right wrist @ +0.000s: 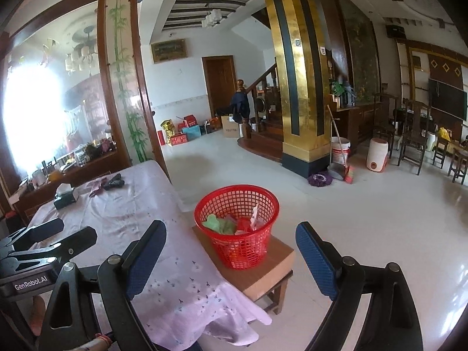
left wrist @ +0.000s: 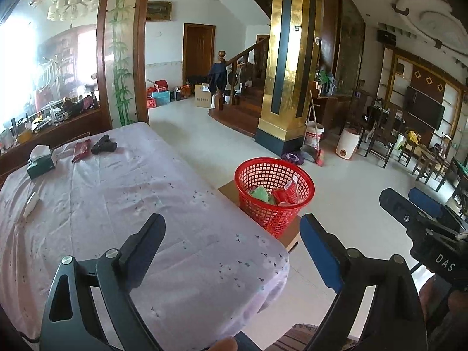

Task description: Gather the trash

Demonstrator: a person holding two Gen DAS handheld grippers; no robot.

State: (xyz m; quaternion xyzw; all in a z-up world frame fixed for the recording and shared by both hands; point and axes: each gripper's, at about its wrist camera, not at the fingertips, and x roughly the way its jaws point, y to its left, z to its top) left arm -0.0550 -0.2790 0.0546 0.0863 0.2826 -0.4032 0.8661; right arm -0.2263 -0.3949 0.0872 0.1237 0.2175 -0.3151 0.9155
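A red mesh basket [left wrist: 273, 191] stands on a small wooden stool [right wrist: 263, 275] beside the table's right edge; it holds green and red scraps and also shows in the right wrist view [right wrist: 237, 228]. My left gripper [left wrist: 231, 237] is open and empty above the near part of the table. My right gripper [right wrist: 231, 248] is open and empty, just short of the basket; it shows from the side in the left wrist view [left wrist: 409, 204]. A small white piece [left wrist: 30, 203] lies on the table at the left. A dark red packet [left wrist: 82, 150] lies at the far end.
The table wears a pale lilac cloth [left wrist: 117, 204]. A green tissue box [left wrist: 41, 161] and a black object [left wrist: 103, 144] sit at its far end. Beyond are white floor, a gold pillar [left wrist: 288, 58], a bucket and broom [left wrist: 314, 137], stairs and dark chairs [left wrist: 380, 134].
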